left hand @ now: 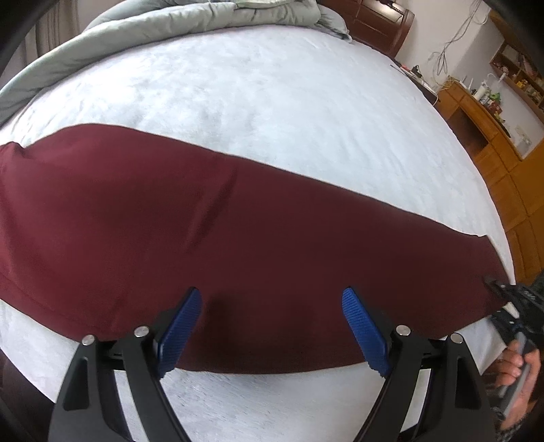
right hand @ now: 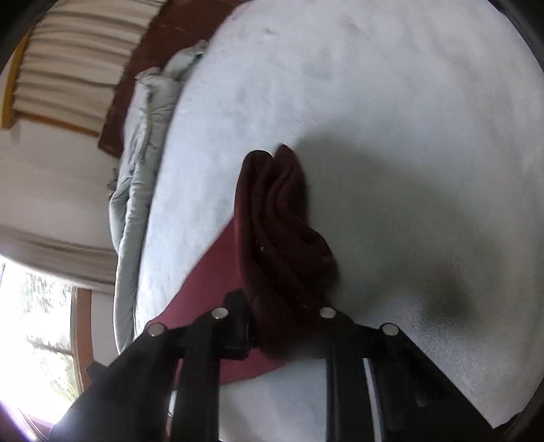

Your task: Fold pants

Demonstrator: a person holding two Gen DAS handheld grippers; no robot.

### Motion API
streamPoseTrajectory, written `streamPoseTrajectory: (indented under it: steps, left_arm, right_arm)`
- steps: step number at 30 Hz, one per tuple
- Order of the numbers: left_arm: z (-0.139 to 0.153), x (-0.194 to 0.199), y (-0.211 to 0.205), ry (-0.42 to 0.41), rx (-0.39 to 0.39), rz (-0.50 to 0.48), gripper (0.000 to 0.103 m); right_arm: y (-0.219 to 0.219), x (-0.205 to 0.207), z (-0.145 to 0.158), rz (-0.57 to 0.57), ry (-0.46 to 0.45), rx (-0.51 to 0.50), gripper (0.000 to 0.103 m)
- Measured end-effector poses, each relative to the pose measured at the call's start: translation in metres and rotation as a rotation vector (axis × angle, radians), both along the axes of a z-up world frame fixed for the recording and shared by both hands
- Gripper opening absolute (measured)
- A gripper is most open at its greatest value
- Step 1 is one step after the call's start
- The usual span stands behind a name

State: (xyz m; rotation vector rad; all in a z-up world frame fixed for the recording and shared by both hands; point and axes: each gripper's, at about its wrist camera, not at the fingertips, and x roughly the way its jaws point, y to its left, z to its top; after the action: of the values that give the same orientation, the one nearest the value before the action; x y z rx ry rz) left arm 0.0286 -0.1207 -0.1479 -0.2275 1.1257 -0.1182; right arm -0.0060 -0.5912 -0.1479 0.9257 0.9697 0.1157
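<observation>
Dark red pants (left hand: 210,221) lie flat across a pale bed (left hand: 272,102), running from the left edge to the lower right. My left gripper (left hand: 272,326) is open above the near edge of the pants, its blue pads (left hand: 180,333) wide apart and empty. My right gripper (left hand: 510,306) shows at the far right end of the pants. In the right wrist view it (right hand: 289,323) is shut on a bunched end of the pants (right hand: 282,217), which rises in folds between its fingers. The fingertips are hidden by the cloth.
A grey-green duvet (left hand: 153,23) is piled along the far side of the bed, also seen in the right wrist view (right hand: 136,187). Wooden cabinets (left hand: 503,163) stand to the right of the bed. A window (right hand: 37,323) is at the left.
</observation>
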Motion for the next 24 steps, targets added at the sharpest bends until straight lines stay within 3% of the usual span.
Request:
streamPoseTrajectory:
  steps: [5,7,10,14,16,18,20,24]
  left_arm:
    - [0.013,0.0,0.006,-0.052,0.004,0.024,0.086]
    - [0.017,-0.001,0.009,-0.073,0.009,0.022,0.086]
    - [0.014,-0.002,0.014,-0.078,0.017,0.03,0.086]
    - [-0.004,-0.001,0.025,-0.039,0.032,0.043,0.087]
    - [-0.022,0.001,0.027,-0.011,0.047,0.011,0.087]
    - [-0.025,-0.002,0.022,-0.04,0.084,-0.036,0.091]
    - [-0.024,-0.003,0.018,-0.049,0.109,-0.067,0.092]
    - [-0.011,-0.001,0.034,-0.035,0.006,-0.001,0.091]
  right_arm:
    - [-0.009,-0.015,0.054,-0.004,-0.104,-0.062,0.014]
    - [-0.015,-0.02,0.061,-0.026,-0.101,-0.069,0.014]
    - [-0.026,-0.027,0.051,-0.087,-0.044,-0.128,0.014]
    - [-0.041,-0.032,-0.008,-0.142,0.111,-0.099,0.014]
    - [-0.039,-0.035,-0.022,-0.163,0.115,-0.09,0.015]
    - [-0.037,-0.036,-0.018,-0.175,0.117,-0.086,0.016]
    - [-0.031,-0.031,-0.006,-0.147,0.123,-0.143,0.016]
    - [-0.019,-0.029,0.031,-0.14,0.067,-0.157,0.016]
